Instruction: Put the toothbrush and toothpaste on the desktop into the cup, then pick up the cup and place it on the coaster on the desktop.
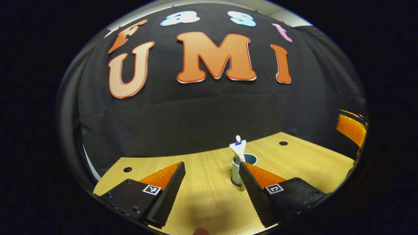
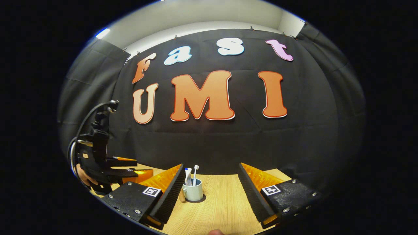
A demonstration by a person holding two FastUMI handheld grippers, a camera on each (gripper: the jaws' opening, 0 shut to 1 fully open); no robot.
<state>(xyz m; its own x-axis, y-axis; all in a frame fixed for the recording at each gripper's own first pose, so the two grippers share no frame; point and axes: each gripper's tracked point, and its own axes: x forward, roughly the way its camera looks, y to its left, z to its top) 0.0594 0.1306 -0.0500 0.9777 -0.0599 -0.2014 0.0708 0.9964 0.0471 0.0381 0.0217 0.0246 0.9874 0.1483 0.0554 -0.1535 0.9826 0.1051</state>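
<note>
A pale blue-grey cup (image 1: 236, 173) stands upright on the wooden desktop (image 1: 209, 195), and a dark disc shows under its base. A white toothpaste tube (image 1: 238, 148) and a toothbrush (image 1: 238, 138) stick up out of it. My left gripper (image 1: 211, 166) is open and holds nothing; the cup sits just beyond its right finger. In the right gripper view the cup (image 2: 193, 192) with the toothbrush (image 2: 195, 174) and toothpaste (image 2: 188, 176) stands ahead, close to the left finger of my open, empty right gripper (image 2: 211, 166). The left gripper (image 2: 135, 167) hovers at the left.
The desktop has small round holes (image 1: 283, 143) near its back edge, which meets the black cloth wall. A hand (image 2: 81, 178) holds the left gripper, with a cable looping above it. An orange part of the other gripper (image 1: 352, 129) shows at the far right.
</note>
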